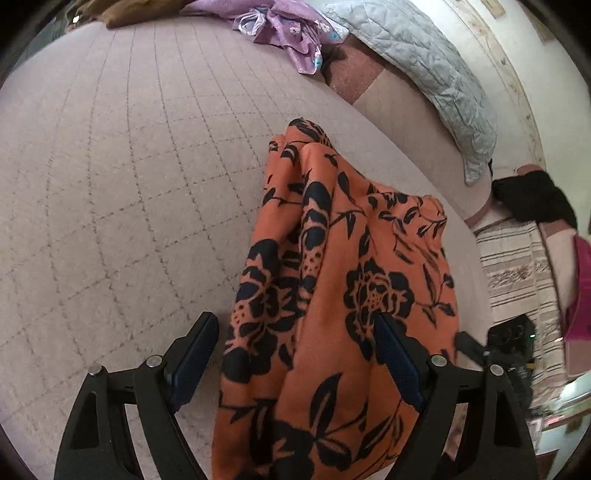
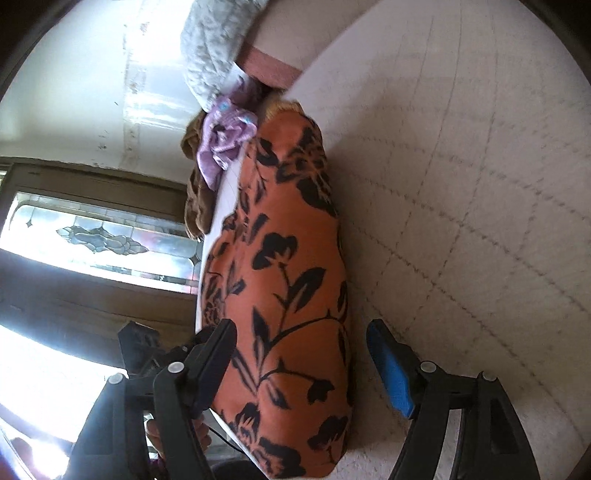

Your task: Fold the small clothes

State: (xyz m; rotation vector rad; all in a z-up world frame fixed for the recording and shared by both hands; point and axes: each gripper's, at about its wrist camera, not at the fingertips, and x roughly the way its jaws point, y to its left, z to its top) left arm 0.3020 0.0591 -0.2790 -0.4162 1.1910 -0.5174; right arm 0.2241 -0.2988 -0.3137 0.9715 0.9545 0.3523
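Nearest your lens in both views is the orange floral garment (image 1: 332,295), bunched into a long ridge that runs straight out between the fingers of each claw.

Your left claw (image 1: 295,350) stands wide, with the cloth lying across the gap; its 3 o'clock pad sits against or over the fabric, and no pinch shows. From here the garment's long axis runs from 6 o'clock up to 12 o'clock, ending in a crumpled tip near the middle of the view.

Your right claw (image 2: 301,354) is also wide and grips nothing: the garment (image 2: 291,277) fills the left part of the gap, the 9 o'clock finger just beside its edge, the blue 3 o'clock pad apart from it. Again the cloth runs 6 to 12 o'clock.

So both claws sit at the near end of one narrow bundle, which rests on the pale quilted bed (image 1: 110,184). Neither is clearly nearer. To fold it you likely need to spread it first, each claw taking a separate edge.

Around it: a purple garment (image 1: 291,33) at 12 o'clock, a grey quilted pillow (image 1: 424,74) at 1 o'clock, well apart. In the left view the other claw's black body shows at 4 o'clock, close enough to collide.
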